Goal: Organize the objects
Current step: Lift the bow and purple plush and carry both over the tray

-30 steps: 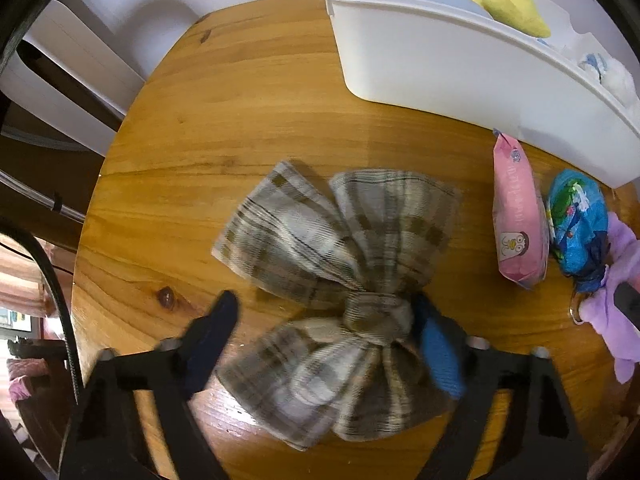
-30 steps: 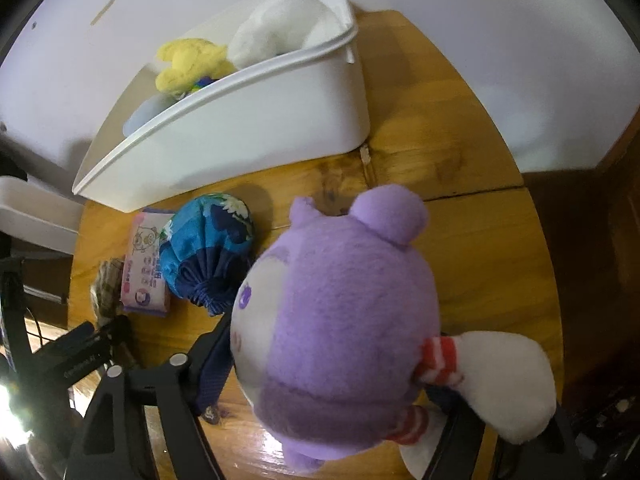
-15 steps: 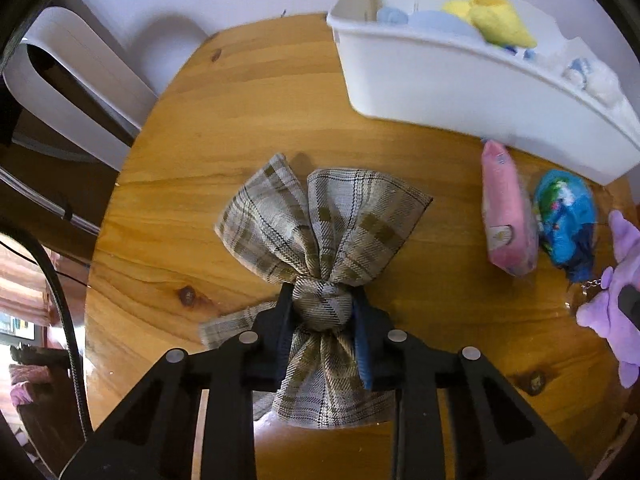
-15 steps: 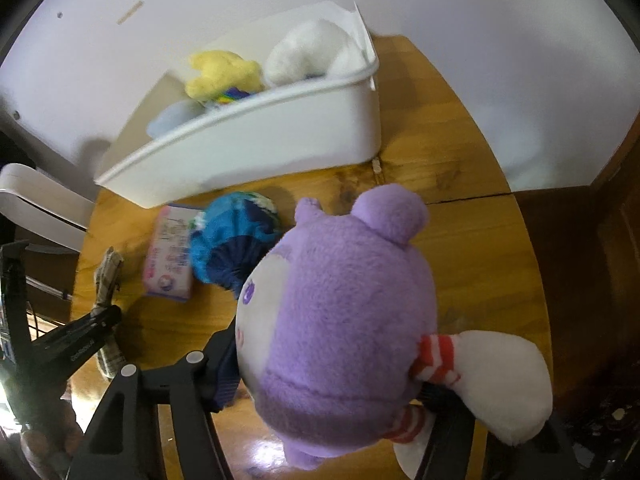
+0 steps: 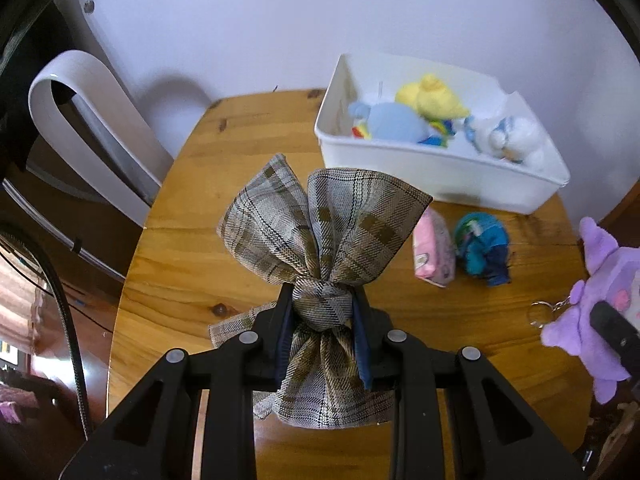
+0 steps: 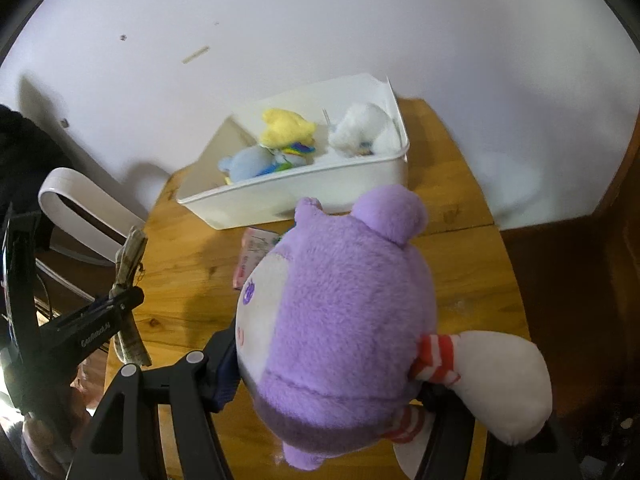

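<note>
My left gripper [image 5: 322,304] is shut on the knot of a brown plaid fabric bow [image 5: 320,232], which hangs lifted above the round wooden table [image 5: 224,184]. My right gripper [image 6: 328,380] is shut on a purple plush toy [image 6: 340,300] with a white, red-striped limb, held above the table's right side. The plush [image 5: 600,292] also shows at the right edge of the left wrist view, with a key ring dangling. A white bin [image 5: 440,176] at the back of the table holds yellow, blue and white plush toys. The left gripper [image 6: 100,320] and the bow [image 6: 130,256] appear at the left of the right wrist view.
A pink tissue pack [image 5: 434,248] and a blue patterned pouch [image 5: 482,248] lie on the table in front of the bin. A white chair back [image 5: 92,128] stands off the table's left edge. A pale wall rises just behind the bin [image 6: 300,192].
The left gripper closed on the bow's knot and lifted it off the table. The right gripper rose with the purple plush. Both views now look from higher onto the bin.
</note>
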`<state>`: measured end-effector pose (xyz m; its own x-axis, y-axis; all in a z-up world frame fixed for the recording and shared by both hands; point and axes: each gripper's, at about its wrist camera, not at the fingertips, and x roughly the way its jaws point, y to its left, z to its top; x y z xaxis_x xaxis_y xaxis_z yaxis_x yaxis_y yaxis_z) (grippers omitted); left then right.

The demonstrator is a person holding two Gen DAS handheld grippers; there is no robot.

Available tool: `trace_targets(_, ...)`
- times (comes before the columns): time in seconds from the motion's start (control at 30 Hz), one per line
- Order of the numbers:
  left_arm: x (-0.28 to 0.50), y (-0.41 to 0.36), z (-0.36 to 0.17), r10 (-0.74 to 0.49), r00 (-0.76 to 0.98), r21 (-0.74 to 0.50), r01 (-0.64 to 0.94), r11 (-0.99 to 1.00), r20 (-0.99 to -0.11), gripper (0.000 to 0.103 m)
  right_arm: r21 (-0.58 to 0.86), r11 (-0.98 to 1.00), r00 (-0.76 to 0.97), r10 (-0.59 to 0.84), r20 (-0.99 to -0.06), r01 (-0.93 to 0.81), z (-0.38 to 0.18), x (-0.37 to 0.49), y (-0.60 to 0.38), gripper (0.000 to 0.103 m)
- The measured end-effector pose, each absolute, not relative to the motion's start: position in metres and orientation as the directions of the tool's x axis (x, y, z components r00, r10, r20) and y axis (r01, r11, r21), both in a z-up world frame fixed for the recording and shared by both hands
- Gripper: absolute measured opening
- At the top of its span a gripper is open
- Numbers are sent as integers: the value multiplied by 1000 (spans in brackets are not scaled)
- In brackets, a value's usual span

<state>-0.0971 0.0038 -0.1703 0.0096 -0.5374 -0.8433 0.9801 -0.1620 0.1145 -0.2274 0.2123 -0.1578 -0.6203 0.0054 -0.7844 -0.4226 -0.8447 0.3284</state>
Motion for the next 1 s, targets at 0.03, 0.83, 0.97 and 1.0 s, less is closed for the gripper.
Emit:
trace_targets(0.03, -97, 5, -167, -543, 4, 112, 980, -166, -840, 29, 325, -849, -624, 8, -781, -418, -155, -227, 209, 67)
trace_targets(0.83, -113, 20, -63, -668, -137, 80, 956, -282, -731, 29, 249, -919, -740, 65, -669, -305, -67, -206, 189, 67)
trace_targets(0.97, -122, 16, -33, -728, -140, 123, 948, -295, -671, 29, 226, -931, -765, 81, -639, -287, -43, -217, 195, 67)
trace_targets(1.0, -125, 16, -25, -743, -143, 133, 945, -299, -654, 29, 220, -934, -773, 84, -629, -281, -37, -220, 197, 68)
